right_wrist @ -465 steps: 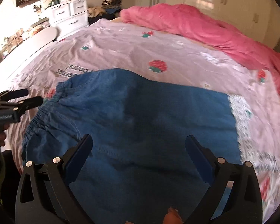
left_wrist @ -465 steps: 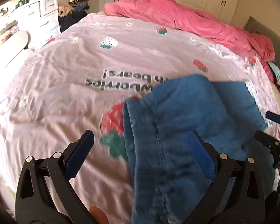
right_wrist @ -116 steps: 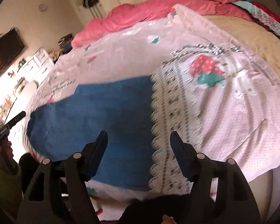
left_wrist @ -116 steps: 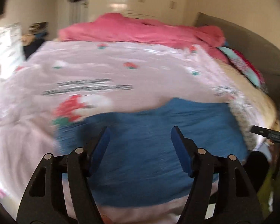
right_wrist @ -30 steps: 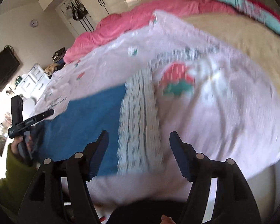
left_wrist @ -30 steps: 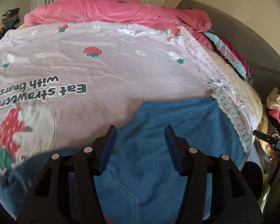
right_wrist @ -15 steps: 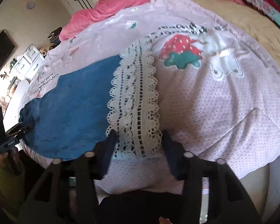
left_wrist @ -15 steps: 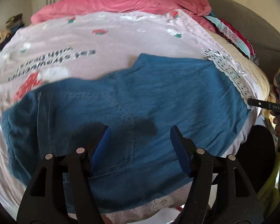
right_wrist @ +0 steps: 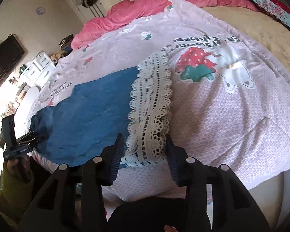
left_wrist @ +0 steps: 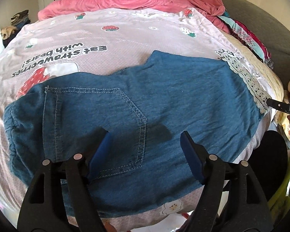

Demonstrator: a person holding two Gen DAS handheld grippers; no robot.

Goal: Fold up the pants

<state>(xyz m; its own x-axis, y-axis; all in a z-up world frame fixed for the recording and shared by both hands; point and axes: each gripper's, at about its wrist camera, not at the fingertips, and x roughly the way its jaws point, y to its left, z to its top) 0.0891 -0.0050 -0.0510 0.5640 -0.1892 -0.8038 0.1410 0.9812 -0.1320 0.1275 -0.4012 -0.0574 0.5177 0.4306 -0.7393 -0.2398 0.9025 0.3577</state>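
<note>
Beyond the left gripper's (left_wrist: 145, 148) opening, empty fingers, past the pants (left_wrist: 164, 100), the bedspread (left_wrist: 125, 36) reads "Eat strawberries with bears!"; the right gripper's (right_wrist: 144, 150) fingers pinch the lace hem (right_wrist: 150, 106).

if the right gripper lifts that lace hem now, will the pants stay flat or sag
Probably sag: the blue pants lie limp, following the bed's curve. The lace hem is already bunched between the right gripper fingers, so it likely crumples. Thin-looking denim, probably light, should trail without much resistance.

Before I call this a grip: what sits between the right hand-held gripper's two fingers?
In the right wrist view, the white lace hem of the blue pants is bunched between the right hand-held gripper fingers.
</note>
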